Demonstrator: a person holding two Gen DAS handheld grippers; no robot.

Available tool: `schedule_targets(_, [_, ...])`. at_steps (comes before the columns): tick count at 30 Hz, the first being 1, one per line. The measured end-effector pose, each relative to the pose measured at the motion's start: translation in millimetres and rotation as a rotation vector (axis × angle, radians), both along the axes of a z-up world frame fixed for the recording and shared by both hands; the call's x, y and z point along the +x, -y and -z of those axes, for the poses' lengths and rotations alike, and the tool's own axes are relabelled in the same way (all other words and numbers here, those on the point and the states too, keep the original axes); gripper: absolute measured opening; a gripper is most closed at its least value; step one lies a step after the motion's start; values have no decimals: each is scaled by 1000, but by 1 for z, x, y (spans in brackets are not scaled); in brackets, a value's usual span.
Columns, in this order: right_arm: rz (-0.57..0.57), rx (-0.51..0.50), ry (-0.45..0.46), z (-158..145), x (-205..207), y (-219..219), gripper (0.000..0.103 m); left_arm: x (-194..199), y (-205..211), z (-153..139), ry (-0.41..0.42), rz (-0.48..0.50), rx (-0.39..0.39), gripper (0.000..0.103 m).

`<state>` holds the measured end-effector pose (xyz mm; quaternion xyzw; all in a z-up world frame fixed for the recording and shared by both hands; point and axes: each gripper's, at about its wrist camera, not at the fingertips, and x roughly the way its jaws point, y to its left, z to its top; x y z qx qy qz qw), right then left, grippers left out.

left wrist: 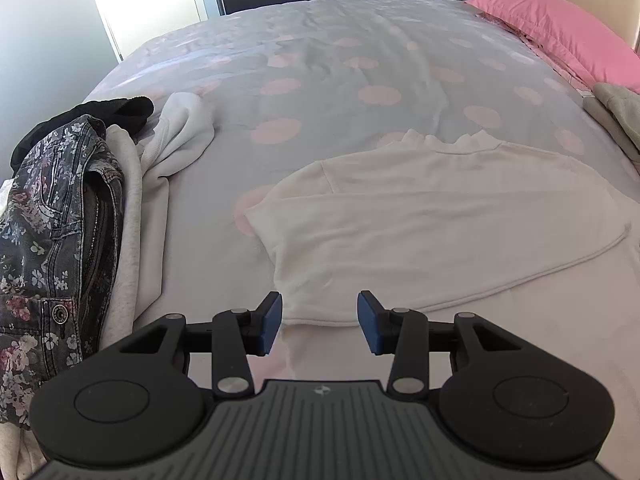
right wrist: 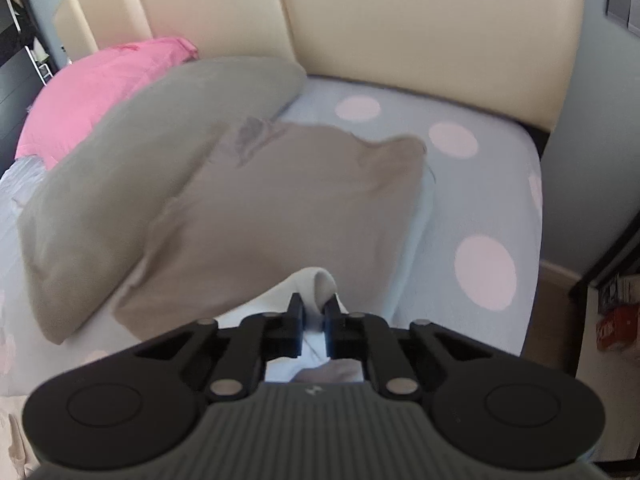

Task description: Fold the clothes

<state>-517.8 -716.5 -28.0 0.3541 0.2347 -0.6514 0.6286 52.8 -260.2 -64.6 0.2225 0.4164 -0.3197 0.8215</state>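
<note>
Left tool (left wrist: 319,322) released above cream knit top (left wrist: 440,216) on spotted bed (left wrist: 320,60); right tool (right wrist: 314,326) clenched on white cloth fold (right wrist: 320,284)

left view across bed (left wrist: 320,60), right view toward headboard (right wrist: 400,20)

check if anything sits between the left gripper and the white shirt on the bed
Nothing visible does. The left gripper is open with the hem of the white shirt right between its fingers; the clothes pile lies off to its left.

I see a soft matt knit white top (left wrist: 432,216) on the bed. Beside it, my left gripper (left wrist: 319,322) looks matt black plastic with blue rubbery pads (left wrist: 272,322)
</note>
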Motion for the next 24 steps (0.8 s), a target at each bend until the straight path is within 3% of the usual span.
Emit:
schedule_targets(3, [-107,-50,65,-25,23,-17,10,1,0,0,-3,-1,-3,39])
schedule_targets(6, [-224,-38,196,-43,56,-35,10,1,0,-2,-6,4,-10,39])
schedule_targets(9, [-354,-24,268,-57,104,-53,10,-2,0,-5,0,26,-13,39])
schedule_targets(17, [-728,49,306,-67,253,-131,9,-10,-8,-15,-21,111,-35,39])
schedule_targets(24, [-1000,145,339,-54,350,-215,9,-6,-11,-15,-34,115,-40,39])
